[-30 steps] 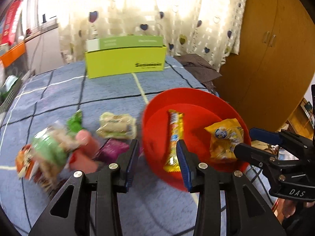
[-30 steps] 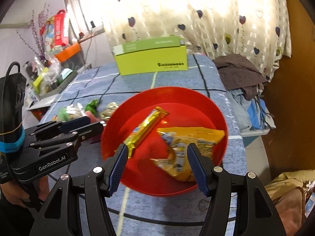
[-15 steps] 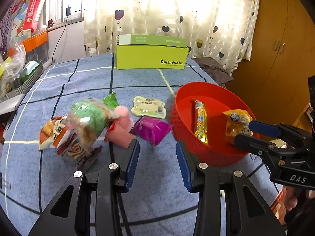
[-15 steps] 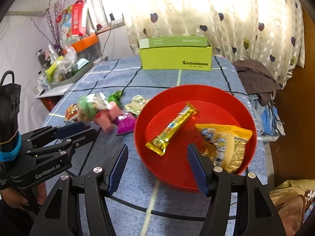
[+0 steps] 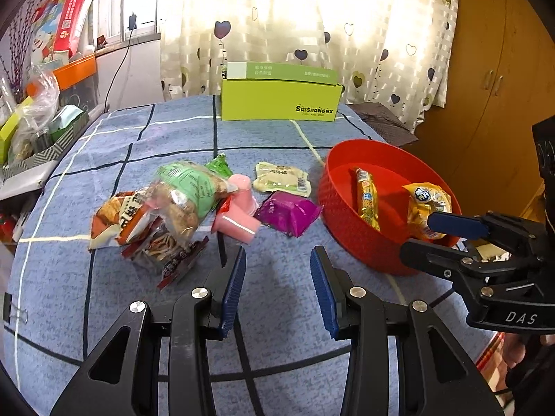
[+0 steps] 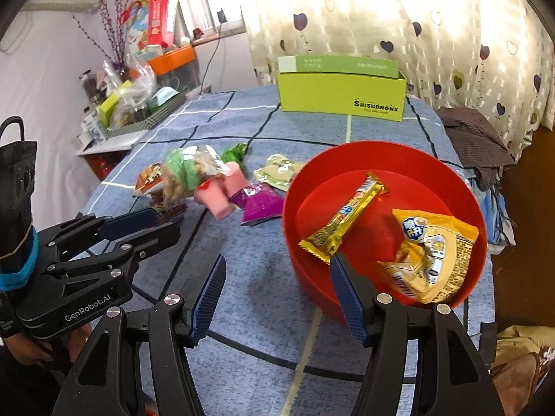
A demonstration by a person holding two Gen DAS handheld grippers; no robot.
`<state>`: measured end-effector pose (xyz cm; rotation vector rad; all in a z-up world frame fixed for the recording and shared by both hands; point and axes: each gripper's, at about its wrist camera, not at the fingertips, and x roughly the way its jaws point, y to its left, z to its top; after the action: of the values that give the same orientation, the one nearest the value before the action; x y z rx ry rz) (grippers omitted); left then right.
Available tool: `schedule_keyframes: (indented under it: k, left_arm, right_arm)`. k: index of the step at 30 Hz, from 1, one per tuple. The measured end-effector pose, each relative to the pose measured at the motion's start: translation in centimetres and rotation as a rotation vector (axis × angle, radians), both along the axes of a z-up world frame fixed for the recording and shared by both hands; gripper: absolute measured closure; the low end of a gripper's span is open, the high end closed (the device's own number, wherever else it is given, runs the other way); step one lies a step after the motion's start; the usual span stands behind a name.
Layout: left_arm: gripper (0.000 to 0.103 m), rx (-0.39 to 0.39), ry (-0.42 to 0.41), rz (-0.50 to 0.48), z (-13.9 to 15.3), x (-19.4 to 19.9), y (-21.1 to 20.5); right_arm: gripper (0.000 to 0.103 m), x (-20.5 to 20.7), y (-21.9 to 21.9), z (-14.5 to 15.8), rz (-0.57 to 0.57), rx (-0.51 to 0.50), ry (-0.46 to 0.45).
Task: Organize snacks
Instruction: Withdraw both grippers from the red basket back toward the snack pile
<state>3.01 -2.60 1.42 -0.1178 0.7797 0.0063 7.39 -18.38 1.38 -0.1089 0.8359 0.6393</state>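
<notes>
The red bowl point(image 6: 464, 190) already holds a long yellow bar point(image 6: 343, 220) and a yellow packet point(image 6: 435, 249), so sorting is under way. Just left of it the purple pouch point(image 5: 288, 212), pink cups point(image 5: 236, 216) and bagged snacks point(image 5: 173, 204) lie heaped, waiting. Left gripper point(image 5: 277, 289) hangs over bare cloth, jaws apart, empty; right gripper point(image 6: 275, 293), jaws wide, empty, straddles the bowl's near rim. Blue checked tablecloth point(image 5: 173, 131), green box point(image 5: 277, 98) behind, heart-print curtain point(image 5: 312, 17).
</notes>
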Motion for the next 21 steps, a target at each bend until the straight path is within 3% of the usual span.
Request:
schedule_keyframes:
  k: [21]
  left_arm:
    - [0.063,-0.04,0.04,0.074,-1.4,-1.3,3.4]
  right_arm:
    - [0.041,-0.5,2.2,-0.4,0.058,-0.013,0.003]
